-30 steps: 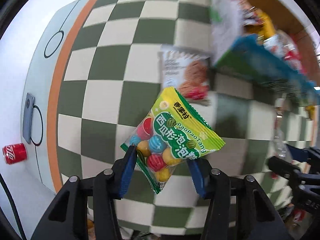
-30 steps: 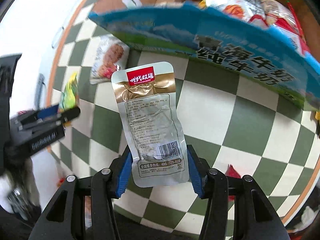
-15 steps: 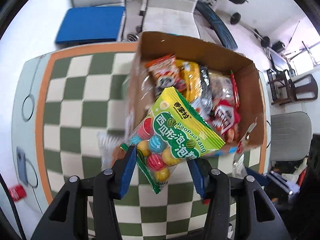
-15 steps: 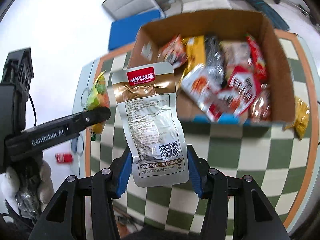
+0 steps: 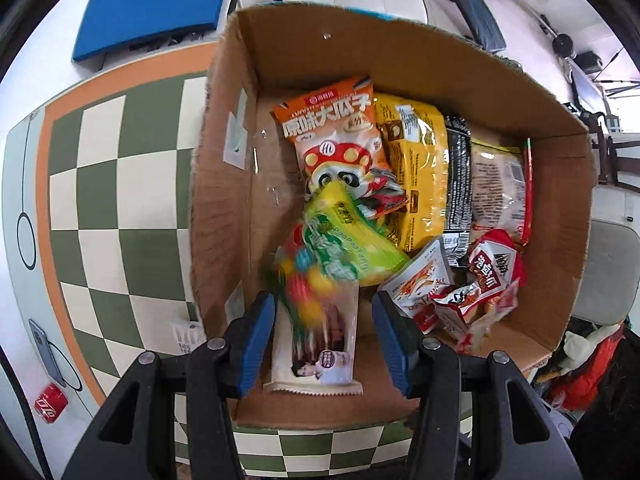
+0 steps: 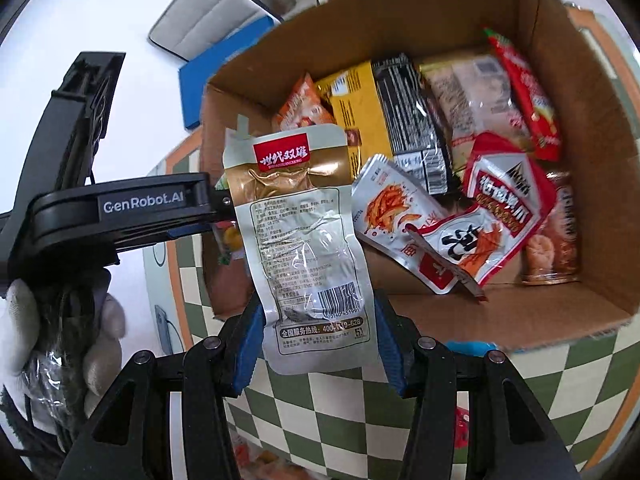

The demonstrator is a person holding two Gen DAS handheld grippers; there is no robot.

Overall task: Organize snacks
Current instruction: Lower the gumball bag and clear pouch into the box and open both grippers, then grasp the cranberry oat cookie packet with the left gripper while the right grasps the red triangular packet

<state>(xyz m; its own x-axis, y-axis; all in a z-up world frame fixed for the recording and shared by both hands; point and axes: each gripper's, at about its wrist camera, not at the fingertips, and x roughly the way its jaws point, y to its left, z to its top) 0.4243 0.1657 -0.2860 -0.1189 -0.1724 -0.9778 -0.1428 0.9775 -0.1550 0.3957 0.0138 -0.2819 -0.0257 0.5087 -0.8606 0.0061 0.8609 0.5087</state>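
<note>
Candy bag (image 5: 340, 248) beyond parted left tongs (image 5: 324, 336)

"GenRobot.AI" on left claw (image 6: 222, 216), "400-…-628" on silver pouch (image 6: 308, 248), "原味大瓜子" on orange bag (image 5: 338, 136)

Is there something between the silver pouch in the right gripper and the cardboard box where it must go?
Nothing visible blocks it. The silver pouch, shut in the right gripper, hangs over the open cardboard box; the left gripper sits beside it at the box's left edge.
</note>
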